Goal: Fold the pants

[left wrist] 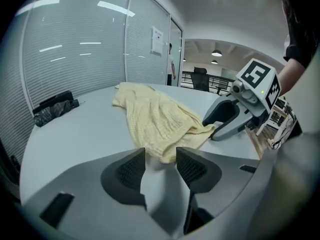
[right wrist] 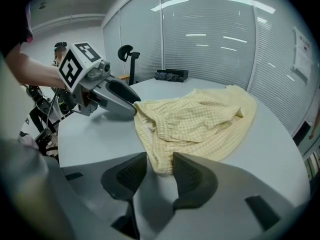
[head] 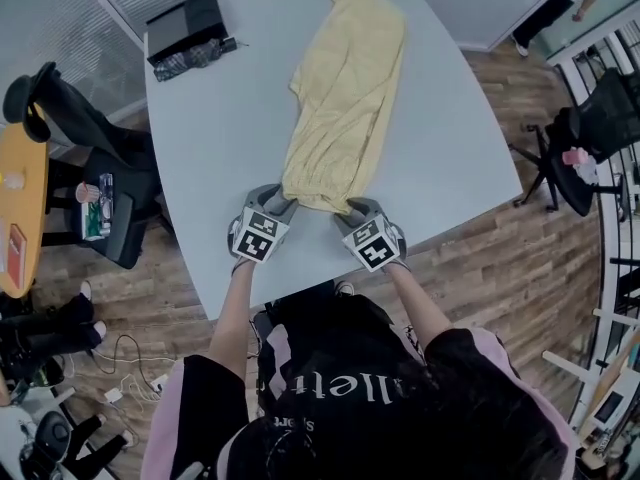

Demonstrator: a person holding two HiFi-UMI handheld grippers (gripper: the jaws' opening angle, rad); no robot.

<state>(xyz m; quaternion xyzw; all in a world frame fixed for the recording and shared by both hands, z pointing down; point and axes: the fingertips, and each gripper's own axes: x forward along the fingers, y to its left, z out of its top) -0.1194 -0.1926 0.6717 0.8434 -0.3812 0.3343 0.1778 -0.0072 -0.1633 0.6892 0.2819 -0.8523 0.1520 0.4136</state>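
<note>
Pale yellow checked pants (head: 345, 98) lie stretched lengthwise on the grey table (head: 200, 128), their gathered near end toward me. My left gripper (head: 272, 200) sits at that end's left corner and my right gripper (head: 358, 208) at its right corner. In the left gripper view the jaws (left wrist: 160, 156) stand apart with the cloth edge (left wrist: 167, 151) lying just at their tips, not pinched. The right gripper view shows its jaws (right wrist: 160, 159) apart as well, a corner of the fabric (right wrist: 160, 166) reaching between them without being pressed. Each gripper appears in the other's view, low on the table.
A black box (head: 185, 23) and a dark bundle (head: 195, 58) lie at the table's far left corner. Office chairs stand to the left (head: 110, 168) and right (head: 590, 138). An orange round table (head: 20, 208) is at far left. The table's near edge runs just under the grippers.
</note>
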